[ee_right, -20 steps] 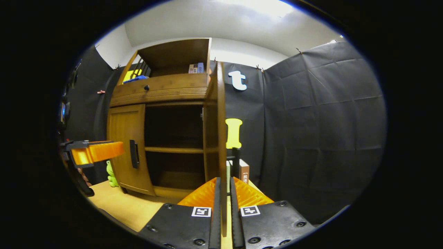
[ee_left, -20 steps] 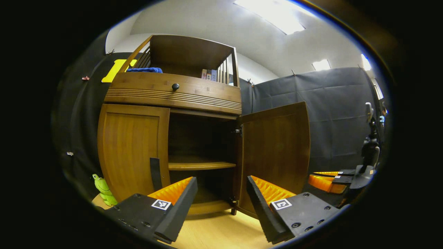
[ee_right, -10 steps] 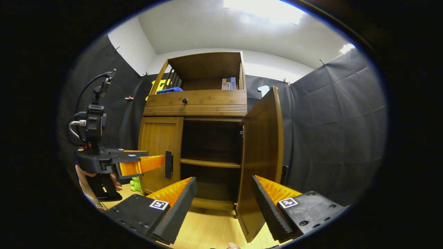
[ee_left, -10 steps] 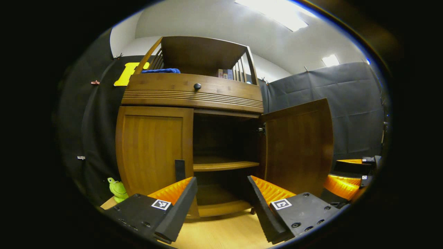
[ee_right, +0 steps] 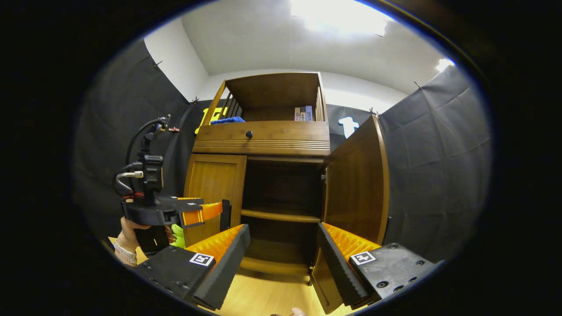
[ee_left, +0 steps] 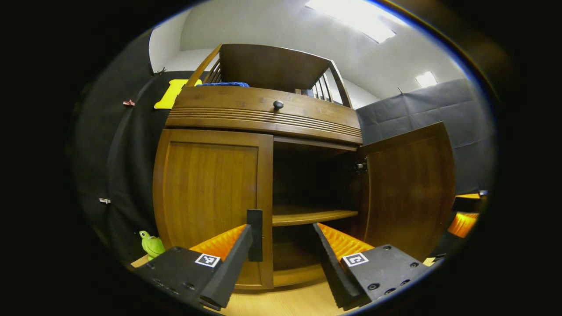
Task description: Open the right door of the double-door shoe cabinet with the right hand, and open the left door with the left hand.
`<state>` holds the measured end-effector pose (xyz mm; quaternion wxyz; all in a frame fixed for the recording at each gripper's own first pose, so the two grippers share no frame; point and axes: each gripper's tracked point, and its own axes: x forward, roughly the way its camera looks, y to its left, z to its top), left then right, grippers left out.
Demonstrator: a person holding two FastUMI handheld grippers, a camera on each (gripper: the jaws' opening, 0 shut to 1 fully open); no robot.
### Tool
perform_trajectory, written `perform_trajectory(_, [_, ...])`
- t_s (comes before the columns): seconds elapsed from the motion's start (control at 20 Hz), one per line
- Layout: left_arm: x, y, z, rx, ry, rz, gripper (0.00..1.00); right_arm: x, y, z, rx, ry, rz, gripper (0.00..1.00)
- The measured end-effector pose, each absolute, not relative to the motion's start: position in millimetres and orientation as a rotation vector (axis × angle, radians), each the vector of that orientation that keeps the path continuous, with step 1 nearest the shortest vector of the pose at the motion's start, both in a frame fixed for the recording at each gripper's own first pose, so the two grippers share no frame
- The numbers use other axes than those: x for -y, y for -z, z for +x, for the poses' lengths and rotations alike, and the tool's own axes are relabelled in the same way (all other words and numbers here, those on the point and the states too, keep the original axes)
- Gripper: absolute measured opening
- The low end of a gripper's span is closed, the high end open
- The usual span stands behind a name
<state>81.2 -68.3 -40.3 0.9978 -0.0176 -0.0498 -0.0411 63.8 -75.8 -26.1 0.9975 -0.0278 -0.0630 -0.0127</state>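
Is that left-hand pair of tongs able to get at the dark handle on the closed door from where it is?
Probably yes. The left tongs are open, and the handle stands just beyond one finger with nothing between. The left door is still shut.

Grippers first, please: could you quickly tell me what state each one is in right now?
Left gripper: open, holding nothing, by the closed brown wooden left door's dark handle.
Right gripper: open, holding nothing.

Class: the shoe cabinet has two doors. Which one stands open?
The right door stands open, swung outward on its hinges; the left door is shut, flush with the cabinet front.
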Motion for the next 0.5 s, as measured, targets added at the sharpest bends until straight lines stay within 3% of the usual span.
perform_trajectory(0.5, [57.6, 78.5, 149.0, 0.107, 0.041, 0.044, 0.68, 79.1, 39.1, 83.0, 0.154, 0.032, -0.030, 0.99])
